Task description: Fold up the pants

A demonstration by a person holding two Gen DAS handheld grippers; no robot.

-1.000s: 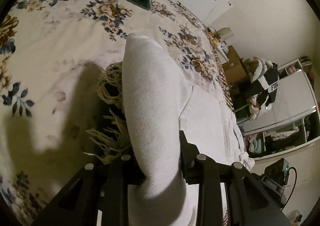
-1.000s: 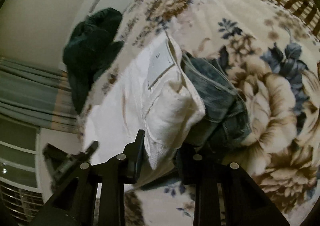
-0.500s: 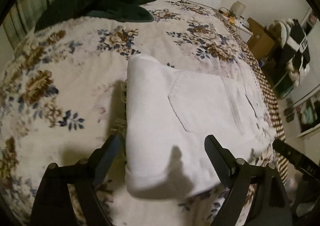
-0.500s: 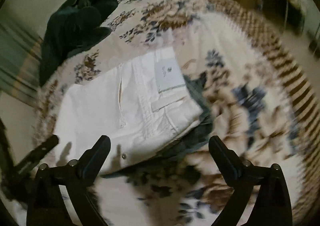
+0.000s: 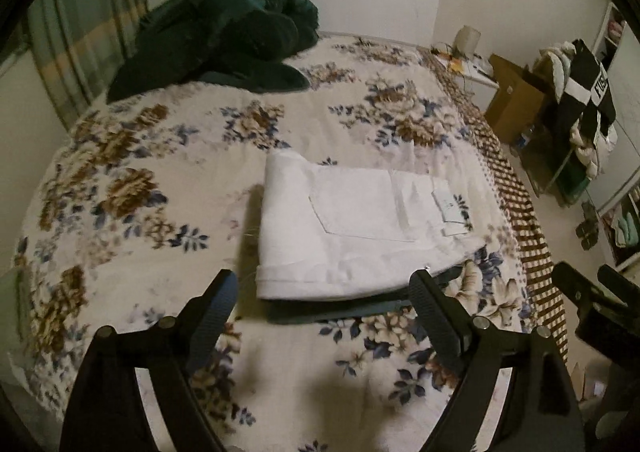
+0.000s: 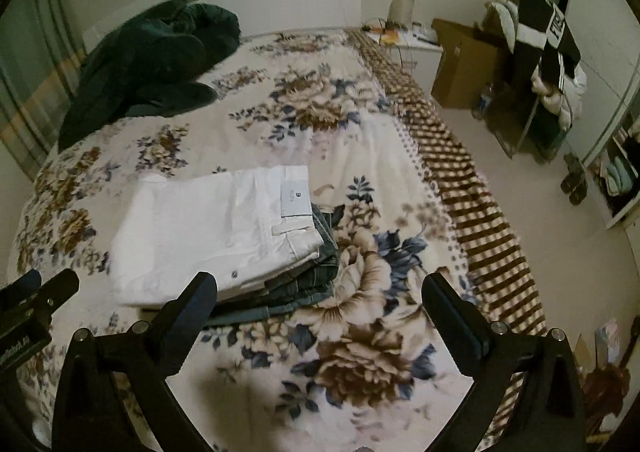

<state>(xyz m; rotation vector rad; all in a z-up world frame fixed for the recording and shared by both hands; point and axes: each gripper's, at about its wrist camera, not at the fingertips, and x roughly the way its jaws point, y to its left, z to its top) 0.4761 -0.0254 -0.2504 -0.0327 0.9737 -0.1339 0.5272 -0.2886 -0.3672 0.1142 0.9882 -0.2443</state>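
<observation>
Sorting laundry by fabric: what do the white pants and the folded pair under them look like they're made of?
White pants: likely cotton twill or white denim, matte, with a stitched patch pocket and waistband label. Blue pair underneath: probably denim, faded blue-grey with visible seams. Neither is certain.

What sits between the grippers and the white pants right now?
Nothing visible. The white pants lie folded on top of the jeans, and only bare blanket lies between them and the open left gripper and right gripper.
</observation>
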